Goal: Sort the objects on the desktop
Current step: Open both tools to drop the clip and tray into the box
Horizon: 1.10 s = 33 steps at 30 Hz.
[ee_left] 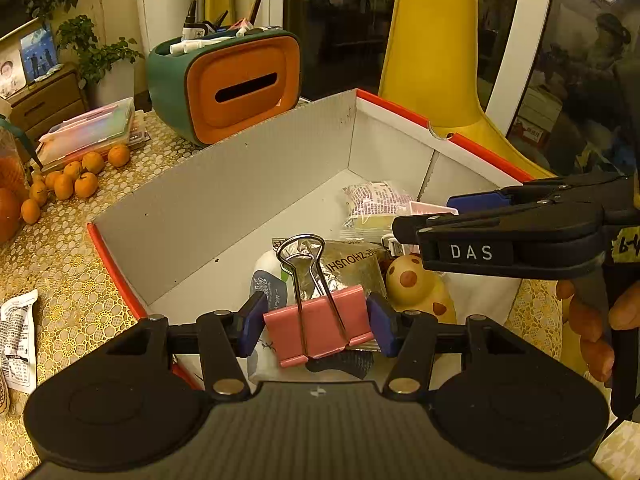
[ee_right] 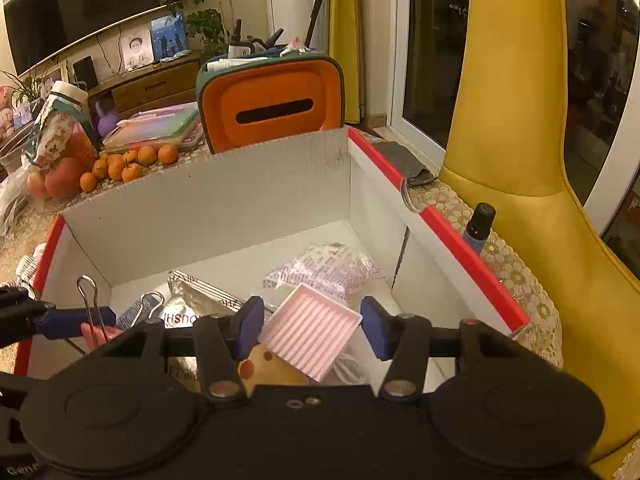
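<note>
Two handheld tools hover over an open red-rimmed cardboard box (ee_right: 472,256) on a table (ee_left: 80,280) covered in a gold-patterned cloth, each carrying an item above the box's interior. The left tool (ee_left: 316,324) is clamped on a pink binder clip (ee_left: 320,330), its wire handles standing upright between the blue pads. The right tool (ee_right: 310,330) grips a small pink ribbed tray (ee_right: 312,330), held tilted, with one corner low. Already lying in the box are a printed plastic packet (ee_right: 328,276), a foil sachet (ee_left: 348,268), a white bottle with a blue label (ee_left: 270,284) and a yellow spotted toy (ee_left: 416,284), so the sorting appears well under way. Neither held item has been let go yet; judging by their position over the pile, both look ready to be dropped in. Still outside the box are a white printed packet (ee_left: 18,340) on the table to the left and a small dark bottle (ee_right: 478,228) just beside the right wall, which may be next. Whether the small oranges (ee_left: 76,180), the stacked plastic cases (ee_left: 92,128) and the green-and-orange tissue box organizer (ee_left: 236,84) beyond the box count as items to sort cannot be told
</note>
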Each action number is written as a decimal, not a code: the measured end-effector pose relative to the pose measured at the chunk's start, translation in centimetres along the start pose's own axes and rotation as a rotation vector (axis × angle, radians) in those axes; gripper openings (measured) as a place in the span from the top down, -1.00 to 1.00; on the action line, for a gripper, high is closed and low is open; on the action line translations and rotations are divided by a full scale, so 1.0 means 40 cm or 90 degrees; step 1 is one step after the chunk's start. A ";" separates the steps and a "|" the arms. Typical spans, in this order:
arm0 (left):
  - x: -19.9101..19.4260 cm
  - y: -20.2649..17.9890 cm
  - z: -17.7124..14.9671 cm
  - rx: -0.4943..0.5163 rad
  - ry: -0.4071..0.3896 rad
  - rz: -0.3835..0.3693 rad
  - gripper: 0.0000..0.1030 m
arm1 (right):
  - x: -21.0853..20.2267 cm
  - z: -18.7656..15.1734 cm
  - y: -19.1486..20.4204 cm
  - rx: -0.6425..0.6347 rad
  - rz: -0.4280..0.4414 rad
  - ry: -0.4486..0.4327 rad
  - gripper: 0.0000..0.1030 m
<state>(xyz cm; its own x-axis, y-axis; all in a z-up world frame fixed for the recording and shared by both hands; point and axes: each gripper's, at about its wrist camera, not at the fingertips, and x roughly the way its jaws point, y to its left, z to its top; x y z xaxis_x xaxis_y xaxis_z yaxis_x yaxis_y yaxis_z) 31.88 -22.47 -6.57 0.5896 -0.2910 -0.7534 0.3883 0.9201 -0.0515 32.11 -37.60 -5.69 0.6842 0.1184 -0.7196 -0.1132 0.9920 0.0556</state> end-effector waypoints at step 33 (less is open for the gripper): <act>-0.229 0.011 -0.100 -0.055 -0.089 -0.023 -0.37 | -0.124 0.000 0.046 0.009 0.067 -0.032 -0.53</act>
<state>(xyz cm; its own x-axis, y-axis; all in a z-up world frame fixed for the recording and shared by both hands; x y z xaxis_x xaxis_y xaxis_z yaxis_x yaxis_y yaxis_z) 23.83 -18.36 -2.32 0.6710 -0.3524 -0.6524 0.3528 0.9256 -0.1371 28.49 -36.36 -2.03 0.7044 0.2242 -0.6735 -0.1767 0.9743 0.1396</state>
